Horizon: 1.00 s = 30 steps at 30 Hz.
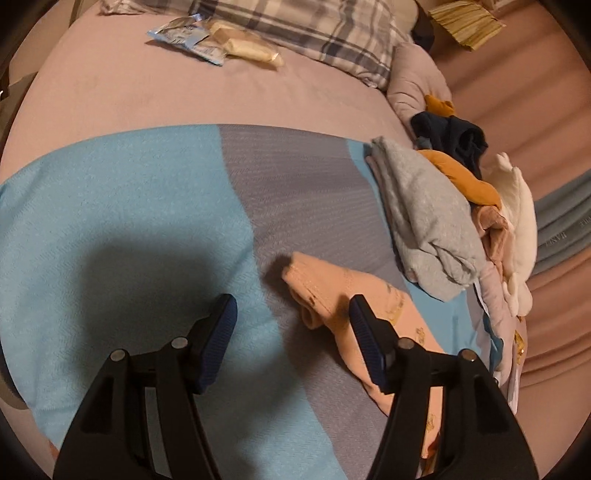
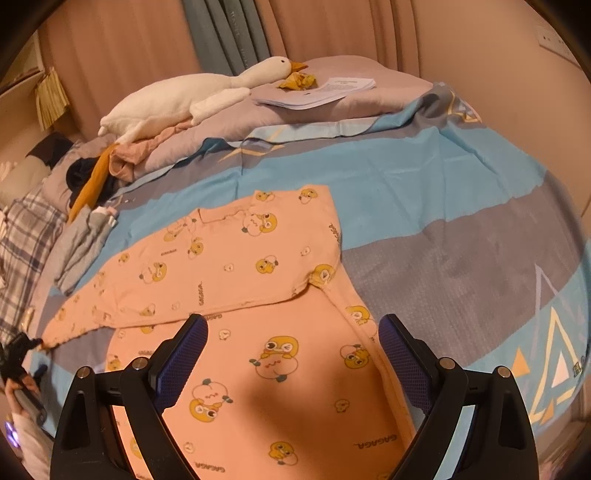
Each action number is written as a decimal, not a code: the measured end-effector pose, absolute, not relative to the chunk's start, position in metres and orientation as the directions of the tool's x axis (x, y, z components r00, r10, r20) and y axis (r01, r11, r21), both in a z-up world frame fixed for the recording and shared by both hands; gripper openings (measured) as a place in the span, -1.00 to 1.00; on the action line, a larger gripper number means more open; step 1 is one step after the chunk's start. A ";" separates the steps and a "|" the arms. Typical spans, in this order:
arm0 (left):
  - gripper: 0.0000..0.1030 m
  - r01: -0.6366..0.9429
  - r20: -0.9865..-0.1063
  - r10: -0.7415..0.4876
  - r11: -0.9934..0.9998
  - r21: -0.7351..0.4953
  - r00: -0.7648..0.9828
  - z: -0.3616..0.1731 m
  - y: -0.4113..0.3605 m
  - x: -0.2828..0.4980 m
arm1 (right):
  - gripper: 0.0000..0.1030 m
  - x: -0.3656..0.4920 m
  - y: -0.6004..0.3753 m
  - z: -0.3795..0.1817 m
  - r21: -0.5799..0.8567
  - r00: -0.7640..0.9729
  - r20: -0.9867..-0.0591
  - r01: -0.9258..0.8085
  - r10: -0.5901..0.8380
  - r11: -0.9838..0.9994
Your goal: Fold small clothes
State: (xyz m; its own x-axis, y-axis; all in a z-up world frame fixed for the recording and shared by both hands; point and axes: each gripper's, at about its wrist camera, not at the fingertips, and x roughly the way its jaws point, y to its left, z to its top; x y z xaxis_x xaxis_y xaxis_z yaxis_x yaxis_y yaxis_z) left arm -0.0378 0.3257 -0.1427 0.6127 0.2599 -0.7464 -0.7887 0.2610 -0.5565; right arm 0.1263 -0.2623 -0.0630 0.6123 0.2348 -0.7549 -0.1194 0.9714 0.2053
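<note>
A peach child's top (image 2: 266,373) with a yellow duck print lies flat on the blue and grey bedspread (image 2: 461,192). One long sleeve (image 2: 207,266) is folded across its chest toward the left. My right gripper (image 2: 293,317) hovers open just above the top's body, with nothing between its fingers. In the left wrist view the sleeve's cuff end (image 1: 321,291) lies on the spread, just inside the right finger (image 1: 364,332). My left gripper (image 1: 291,301) is open above it and the pads do not press on the cloth.
A pile of clothes, with a grey garment (image 1: 428,214) on top, lies beside the top. A white plush goose (image 2: 177,99) and papers (image 2: 317,92) rest on a folded quilt. A plaid pillow (image 1: 314,33) and packets (image 1: 214,40) lie further off.
</note>
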 end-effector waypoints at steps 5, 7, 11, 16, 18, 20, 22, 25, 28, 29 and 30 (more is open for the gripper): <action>0.19 -0.710 -0.693 0.165 0.247 -0.660 0.702 -0.143 0.316 -0.033 | 0.82 0.128 -0.262 -0.064 0.201 0.609 -0.761 -0.109 0.225 0.974; 0.11 -0.711 -0.700 0.154 0.265 -0.651 0.698 -0.143 0.315 -0.023 | 0.82 0.127 -0.262 -0.064 0.198 0.609 -0.761 -0.110 0.224 0.974; 0.03 -0.742 -0.714 0.207 0.238 -0.627 0.669 -0.148 0.329 -0.008 | 0.82 0.126 -0.261 -0.063 0.184 0.616 -0.759 -0.110 0.213 0.977; -0.28 -0.744 -0.710 0.224 0.241 -0.624 0.668 -0.150 0.348 -0.002 | 0.82 0.127 -0.263 -0.066 0.182 0.611 -0.765 -0.102 0.206 0.978; -0.52 -0.731 -0.697 0.224 0.256 -0.632 0.681 -0.148 0.350 -0.001 | 0.82 0.128 -0.264 -0.067 0.179 0.610 -0.767 -0.098 0.201 0.979; -0.86 -0.704 -0.665 0.233 0.269 -0.657 0.709 -0.141 0.350 -0.004 | 0.82 0.129 -0.265 -0.067 0.183 0.610 -0.767 -0.094 0.201 0.979; -0.89 -0.687 -0.643 0.243 0.285 -0.669 0.727 -0.132 0.346 -0.004 | 0.82 0.128 -0.264 -0.066 0.184 0.613 -0.763 -0.099 0.206 0.978; -0.90 -0.656 -0.608 0.249 0.336 -0.676 0.754 -0.111 0.333 0.000 | 0.82 0.127 -0.264 -0.064 0.178 0.619 -0.757 -0.109 0.208 0.978; -0.90 -0.634 -0.594 0.239 0.417 -0.651 0.768 -0.088 0.316 0.012 | 0.82 0.126 -0.265 -0.063 0.186 0.626 -0.750 -0.110 0.213 0.976; -0.90 -0.613 -0.579 0.230 0.448 -0.650 0.782 -0.078 0.307 0.018 | 0.82 0.125 -0.266 -0.063 0.192 0.627 -0.748 -0.110 0.217 0.975; -0.90 -0.592 -0.564 0.219 0.471 -0.653 0.796 -0.070 0.301 0.021 | 0.82 0.126 -0.267 -0.063 0.196 0.627 -0.747 -0.110 0.221 0.975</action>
State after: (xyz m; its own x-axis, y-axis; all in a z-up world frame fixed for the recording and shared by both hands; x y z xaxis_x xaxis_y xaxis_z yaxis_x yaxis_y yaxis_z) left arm 0.0210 0.3006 -0.0704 0.7962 0.2188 -0.5641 -0.5925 0.4713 -0.6533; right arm 0.1255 -0.2669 -0.0628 0.6268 0.2206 -0.7473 -0.1097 0.9745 0.1956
